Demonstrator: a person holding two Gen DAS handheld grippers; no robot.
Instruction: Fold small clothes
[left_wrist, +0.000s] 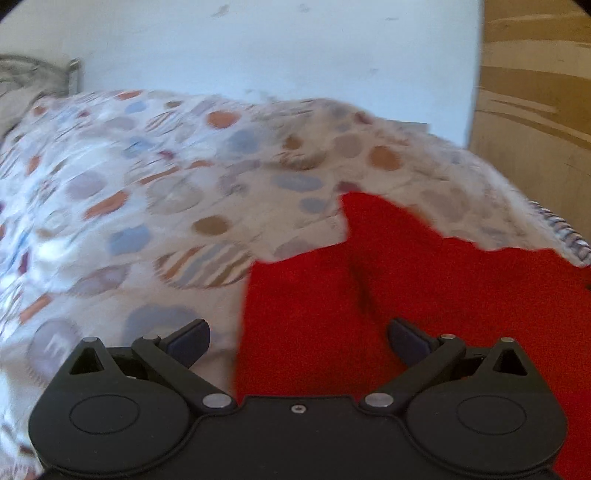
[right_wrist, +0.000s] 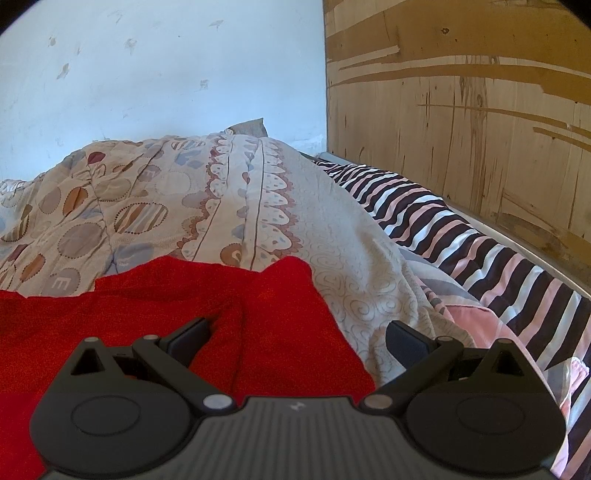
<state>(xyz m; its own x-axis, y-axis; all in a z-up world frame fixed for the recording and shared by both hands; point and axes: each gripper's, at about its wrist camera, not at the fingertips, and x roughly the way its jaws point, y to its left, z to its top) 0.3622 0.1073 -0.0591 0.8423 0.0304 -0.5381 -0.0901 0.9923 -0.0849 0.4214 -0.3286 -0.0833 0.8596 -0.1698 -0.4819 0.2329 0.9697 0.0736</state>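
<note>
You are holding both the left gripper (left_wrist: 298, 341) and right gripper (right_wrist: 298, 341) wide open, gripping nothing, over the red garment (right_wrist: 147, 306) lying on the quilt (right_wrist: 129, 206). It is looking soft and limp; pinch its edges.

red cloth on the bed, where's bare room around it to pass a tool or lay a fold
Free: the patterned cream quilt left of and beyond the red fabric garment, up to the pale blue wall. Crowded: right of the garment, where the quilt bunches against the striped pink-and-black bedding and plywood board.

Bright, soft daylight; left wrist view motion-blurred, right sharp; fisheye corners dark.
</note>
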